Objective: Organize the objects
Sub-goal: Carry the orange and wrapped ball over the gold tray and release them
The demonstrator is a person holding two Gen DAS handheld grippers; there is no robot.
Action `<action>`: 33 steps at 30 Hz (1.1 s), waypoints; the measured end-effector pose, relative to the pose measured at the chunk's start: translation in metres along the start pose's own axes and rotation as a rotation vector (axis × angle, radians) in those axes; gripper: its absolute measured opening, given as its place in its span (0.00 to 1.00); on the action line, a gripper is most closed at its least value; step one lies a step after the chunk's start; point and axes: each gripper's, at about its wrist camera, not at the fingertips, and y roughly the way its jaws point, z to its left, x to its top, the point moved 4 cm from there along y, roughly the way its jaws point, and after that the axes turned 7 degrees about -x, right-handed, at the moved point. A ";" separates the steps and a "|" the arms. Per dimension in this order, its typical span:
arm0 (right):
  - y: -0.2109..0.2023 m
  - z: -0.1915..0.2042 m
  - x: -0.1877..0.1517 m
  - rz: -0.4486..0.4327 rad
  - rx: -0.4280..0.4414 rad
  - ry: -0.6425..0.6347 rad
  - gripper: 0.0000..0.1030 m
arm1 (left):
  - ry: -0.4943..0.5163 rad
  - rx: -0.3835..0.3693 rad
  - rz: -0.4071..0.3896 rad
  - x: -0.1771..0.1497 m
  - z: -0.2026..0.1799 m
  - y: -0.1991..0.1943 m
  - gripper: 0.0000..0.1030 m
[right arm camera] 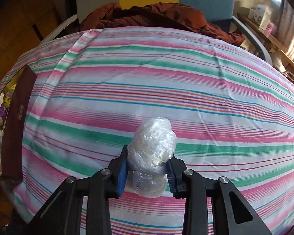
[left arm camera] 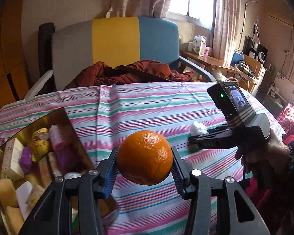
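Note:
My left gripper (left arm camera: 145,168) is shut on an orange (left arm camera: 144,156), held in the air above the striped cloth (left arm camera: 147,105). Both blue pads press on the fruit's sides. A gold-lined open box (left arm camera: 37,117) with several small packets and sponges sits at the lower left. In the right wrist view my right gripper (right arm camera: 147,170) is shut on a crumpled ball of clear plastic (right arm camera: 151,146), just above the striped cloth (right arm camera: 166,78). In the left wrist view the right gripper (left arm camera: 194,135) shows at the right, held by a hand (left arm camera: 268,152), with the plastic ball (left arm camera: 198,127) at its tips.
A dark red box wall (right arm camera: 15,129) stands at the left edge of the cloth. Behind the table is a chair (left arm camera: 115,41) with grey, yellow and blue panels and a rust-brown jacket (left arm camera: 127,72) on it. Shelves and clutter (left arm camera: 250,62) fill the right side.

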 end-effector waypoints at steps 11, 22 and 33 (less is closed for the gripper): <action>-0.004 0.038 -0.009 0.036 0.037 -0.064 0.34 | -0.111 0.022 -0.011 -0.013 0.049 -0.024 0.48; -0.037 0.082 -0.013 0.005 0.080 -0.083 0.34 | -0.272 0.091 -0.054 -0.027 0.127 -0.066 0.48; -0.118 0.184 -0.017 -0.189 0.297 -0.199 0.34 | -0.409 0.204 -0.112 -0.063 0.206 -0.130 0.48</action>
